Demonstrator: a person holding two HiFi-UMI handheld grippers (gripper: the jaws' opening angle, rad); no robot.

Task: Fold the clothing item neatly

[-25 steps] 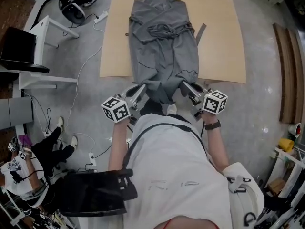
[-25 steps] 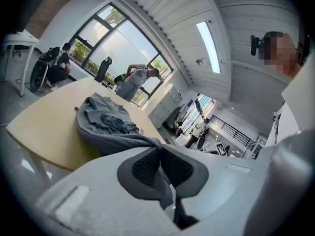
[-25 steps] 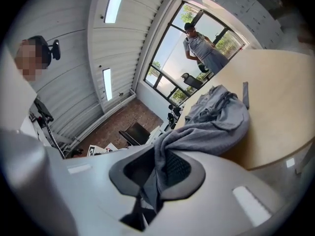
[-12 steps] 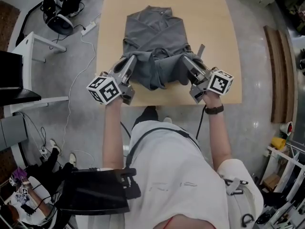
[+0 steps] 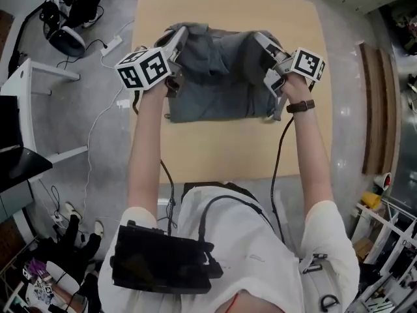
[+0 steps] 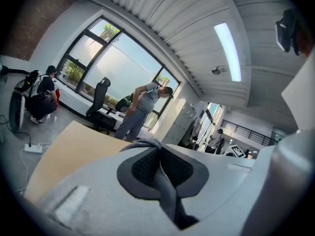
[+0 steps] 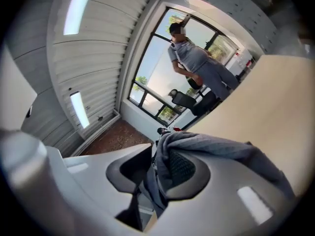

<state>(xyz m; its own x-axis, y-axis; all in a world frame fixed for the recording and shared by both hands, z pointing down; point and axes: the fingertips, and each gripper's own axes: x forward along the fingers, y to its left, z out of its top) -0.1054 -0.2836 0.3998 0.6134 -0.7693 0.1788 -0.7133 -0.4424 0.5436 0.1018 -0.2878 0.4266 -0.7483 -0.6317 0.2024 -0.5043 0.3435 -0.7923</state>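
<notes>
A grey garment (image 5: 215, 83) lies folded over on the tan table (image 5: 221, 149), its near half carried up over the far half. My left gripper (image 5: 184, 34) is at the garment's far left corner, shut on a thin fold of the grey cloth (image 6: 167, 193) that runs between its pads (image 6: 145, 167). At the far right corner is my right gripper (image 5: 258, 39). Its jaws have just been opening: in the right gripper view the cloth (image 7: 221, 149) still drapes over one pad (image 7: 182, 168) and hangs between the jaws, with a dark gap beside the other pad.
A white desk (image 5: 26, 77) and cables (image 5: 107, 44) are on the floor to the table's left. Wooden boards (image 5: 374, 103) lie at the right. In both gripper views a person (image 6: 140, 107) stands bent over by the windows beyond the table.
Both grippers moved from the table's near edge to its far side, carrying the garment's lower end up and over. The long spread garment now lies folded shorter.
</notes>
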